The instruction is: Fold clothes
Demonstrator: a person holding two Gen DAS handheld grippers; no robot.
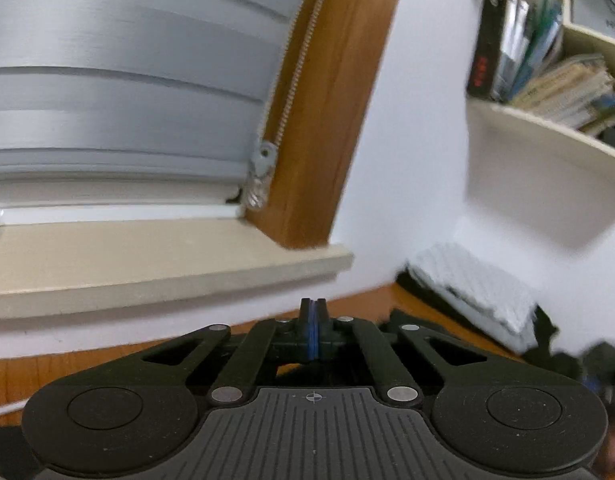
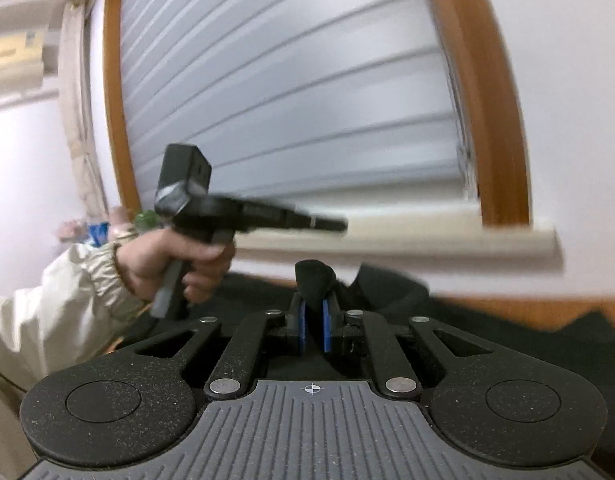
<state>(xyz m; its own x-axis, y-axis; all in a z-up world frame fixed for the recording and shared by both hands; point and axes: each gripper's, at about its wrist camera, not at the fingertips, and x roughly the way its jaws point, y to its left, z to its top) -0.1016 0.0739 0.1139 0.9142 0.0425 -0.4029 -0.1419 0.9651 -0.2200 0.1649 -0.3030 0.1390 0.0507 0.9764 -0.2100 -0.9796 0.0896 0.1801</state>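
My right gripper (image 2: 313, 312) is shut on a fold of a black garment (image 2: 319, 276), which bunches up between its blue pads and spreads dark over the wooden surface to the right (image 2: 507, 340). My left gripper (image 1: 313, 316) is shut, its blue pads pressed together with nothing seen between them; it points at the wall below the window sill. It also shows in the right wrist view (image 2: 339, 225), held level in a hand with a cream sleeve, above the garment. Dark cloth (image 1: 407, 320) lies just past its linkage.
A window with grey blinds (image 1: 127, 60), a wooden frame (image 1: 331, 100) and a beige sill (image 1: 167, 268) faces both grippers. A shelf with books (image 1: 547, 80) hangs at the right. A folded white textured cloth (image 1: 475, 284) lies on the wooden surface (image 1: 67, 368) by the wall.
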